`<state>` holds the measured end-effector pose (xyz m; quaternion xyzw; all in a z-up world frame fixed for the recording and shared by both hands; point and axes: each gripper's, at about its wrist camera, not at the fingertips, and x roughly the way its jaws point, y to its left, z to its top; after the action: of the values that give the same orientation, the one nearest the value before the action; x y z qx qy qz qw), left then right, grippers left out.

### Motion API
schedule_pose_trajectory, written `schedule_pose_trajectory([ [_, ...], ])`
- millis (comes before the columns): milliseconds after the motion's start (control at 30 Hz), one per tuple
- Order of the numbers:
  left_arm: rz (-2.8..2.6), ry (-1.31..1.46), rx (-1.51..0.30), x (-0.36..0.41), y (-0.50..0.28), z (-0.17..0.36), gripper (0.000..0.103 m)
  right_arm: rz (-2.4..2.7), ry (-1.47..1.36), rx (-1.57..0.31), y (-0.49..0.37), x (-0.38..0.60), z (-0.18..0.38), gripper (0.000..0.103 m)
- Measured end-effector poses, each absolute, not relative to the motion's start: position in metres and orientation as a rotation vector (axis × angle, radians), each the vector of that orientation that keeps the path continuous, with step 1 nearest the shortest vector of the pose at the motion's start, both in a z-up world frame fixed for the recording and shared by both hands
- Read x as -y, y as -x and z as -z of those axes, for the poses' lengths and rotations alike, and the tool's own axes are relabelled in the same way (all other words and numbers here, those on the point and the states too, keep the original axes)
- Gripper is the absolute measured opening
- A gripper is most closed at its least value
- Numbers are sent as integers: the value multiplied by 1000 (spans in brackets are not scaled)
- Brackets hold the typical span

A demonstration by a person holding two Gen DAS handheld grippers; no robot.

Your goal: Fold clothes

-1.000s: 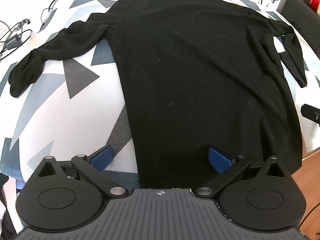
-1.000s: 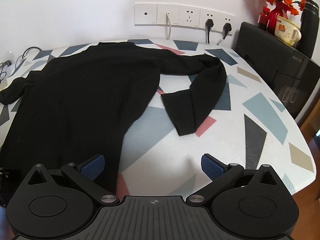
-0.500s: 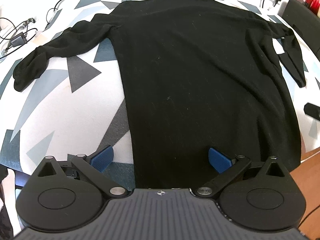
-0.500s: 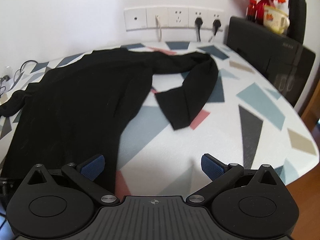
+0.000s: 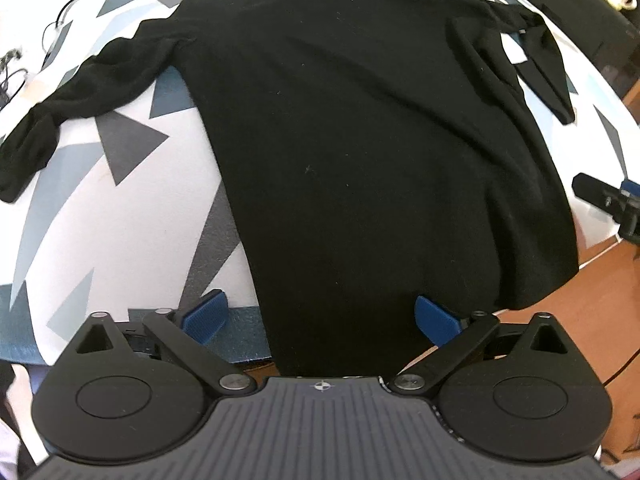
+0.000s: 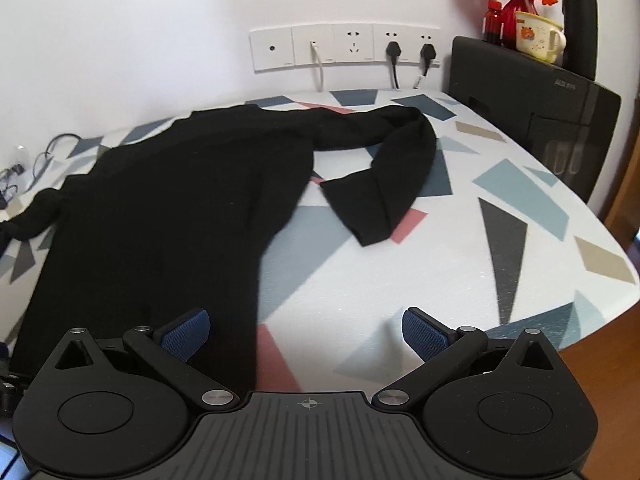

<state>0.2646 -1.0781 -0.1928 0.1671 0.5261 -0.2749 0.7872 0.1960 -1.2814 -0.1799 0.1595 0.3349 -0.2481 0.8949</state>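
Sweater (image 5: 360, 140) lies flat on the table (image 6: 460, 240), hem hanging over the near edge, one sleeve (image 6: 392, 184) bent toward the wall edge, left gripper (image 5: 320, 316) and right gripper (image 6: 306, 332) jaws wide, holding nothing

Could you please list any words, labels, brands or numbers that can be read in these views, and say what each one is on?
None can be read.
Pale lettering on the black cabinet: too blurred to read.
Cup: an orange picture, no legible words.
Black sweater: no text visible.
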Motion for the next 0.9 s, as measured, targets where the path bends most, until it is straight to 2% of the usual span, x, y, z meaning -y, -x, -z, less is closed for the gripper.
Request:
schedule_pose_trajectory([
  [33, 608, -370, -1117, 1078, -264, 190, 72, 515, -332, -690, -196, 1281, 180, 102],
  [67, 629, -367, -1101, 1078, -263, 186, 43, 516, -334, -687, -195, 1281, 180, 102],
  [100, 633, -369, -1089, 1079, -264, 182, 29, 519, -338, -684, -195, 1282, 180, 102],
  [133, 632, -374, -1079, 1079, -265, 179, 4, 522, -345, -681, -194, 1283, 180, 102],
  [500, 504, -272, -1026, 1036, -308, 173, 4, 498, -343, -670, -193, 1278, 176, 102],
  [833, 430, -41, -774, 984, -332, 106, 4, 431, -265, -718, -208, 1253, 174, 102],
  [900, 414, -32, -786, 981, -342, 108, 4, 413, -251, -721, -214, 1247, 174, 102],
])
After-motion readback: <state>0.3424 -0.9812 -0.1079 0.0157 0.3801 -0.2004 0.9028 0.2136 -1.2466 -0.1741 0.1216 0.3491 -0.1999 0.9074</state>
